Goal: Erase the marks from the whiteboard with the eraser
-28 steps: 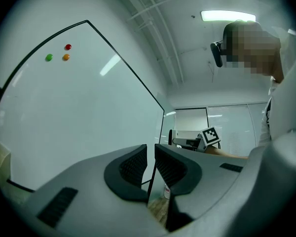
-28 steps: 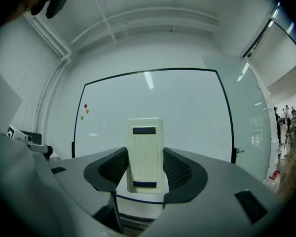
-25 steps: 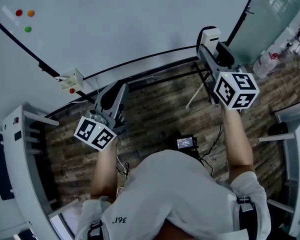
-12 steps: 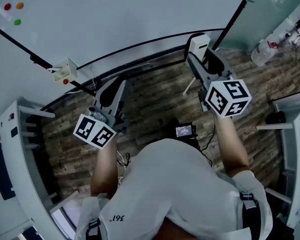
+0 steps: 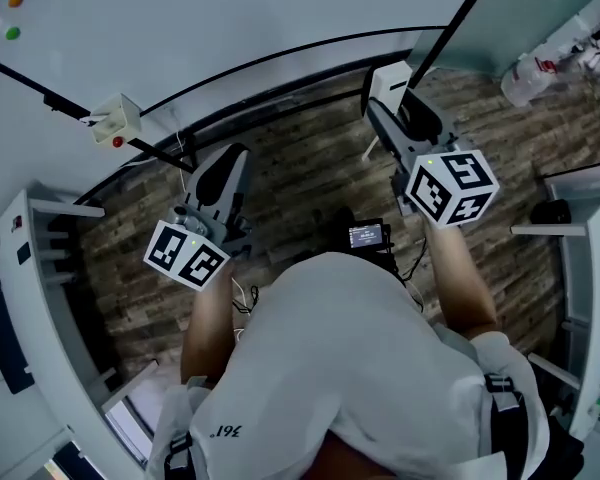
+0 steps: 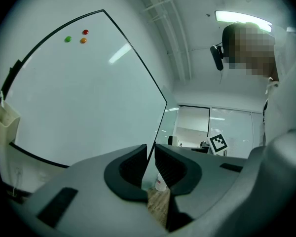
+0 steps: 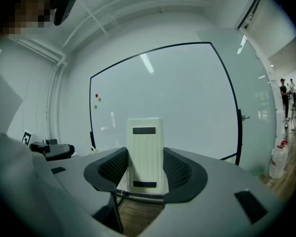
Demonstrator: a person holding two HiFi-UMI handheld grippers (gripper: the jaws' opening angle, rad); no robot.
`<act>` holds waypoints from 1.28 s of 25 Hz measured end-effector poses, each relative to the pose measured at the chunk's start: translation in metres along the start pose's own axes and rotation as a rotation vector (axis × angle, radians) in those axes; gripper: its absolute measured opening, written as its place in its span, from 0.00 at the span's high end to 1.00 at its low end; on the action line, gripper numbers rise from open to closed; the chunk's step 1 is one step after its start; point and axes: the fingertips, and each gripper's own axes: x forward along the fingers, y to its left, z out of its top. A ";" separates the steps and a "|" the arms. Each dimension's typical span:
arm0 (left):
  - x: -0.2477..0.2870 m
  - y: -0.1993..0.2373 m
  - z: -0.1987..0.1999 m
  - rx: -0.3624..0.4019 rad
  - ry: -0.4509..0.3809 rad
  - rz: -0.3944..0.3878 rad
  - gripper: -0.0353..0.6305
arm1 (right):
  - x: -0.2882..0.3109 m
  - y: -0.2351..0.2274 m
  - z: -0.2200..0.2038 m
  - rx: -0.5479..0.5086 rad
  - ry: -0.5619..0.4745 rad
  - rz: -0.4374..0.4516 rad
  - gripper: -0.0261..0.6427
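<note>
In front of the whiteboard point(image 7: 187, 107), the right hand-held gripper point(image 7: 145, 171) clamps the cream eraser point(image 7: 145, 144) upright; the left hand-held gripper point(image 6: 150, 166) is clenched, holding nothing.

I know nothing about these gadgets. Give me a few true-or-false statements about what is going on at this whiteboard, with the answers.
1. The right hand-held gripper grips the eraser. True.
2. The left hand-held gripper holds a marker. False: nothing is between its jaws.
3. Three small coloured magnets sit on the whiteboard. True.
4. The eraser is pressed against the whiteboard. False: it is held away from it.
5. The floor is carpeted. False: it is wooden planks.
</note>
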 end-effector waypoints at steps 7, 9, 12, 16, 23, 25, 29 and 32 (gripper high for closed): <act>-0.006 -0.008 -0.021 -0.035 0.038 0.005 0.86 | -0.012 -0.001 -0.020 0.006 0.037 0.005 0.60; -0.006 -0.012 -0.027 -0.045 0.048 0.000 0.86 | -0.015 -0.001 -0.027 0.006 0.047 0.001 0.60; -0.005 -0.016 -0.032 -0.053 0.062 -0.009 0.86 | -0.019 -0.002 -0.033 0.003 0.062 -0.011 0.60; -0.003 -0.018 -0.033 -0.055 0.068 -0.021 0.86 | -0.021 -0.004 -0.035 0.002 0.067 -0.024 0.60; -0.002 -0.021 -0.037 -0.063 0.074 -0.031 0.86 | -0.022 -0.002 -0.039 -0.002 0.072 -0.026 0.60; -0.002 -0.021 -0.038 -0.066 0.074 -0.033 0.86 | -0.021 -0.001 -0.039 -0.005 0.074 -0.025 0.60; -0.001 -0.021 -0.040 -0.076 0.080 -0.035 0.86 | -0.020 0.000 -0.041 -0.007 0.081 -0.025 0.60; -0.002 -0.020 -0.043 -0.078 0.082 -0.038 0.86 | -0.019 0.001 -0.044 -0.007 0.083 -0.026 0.60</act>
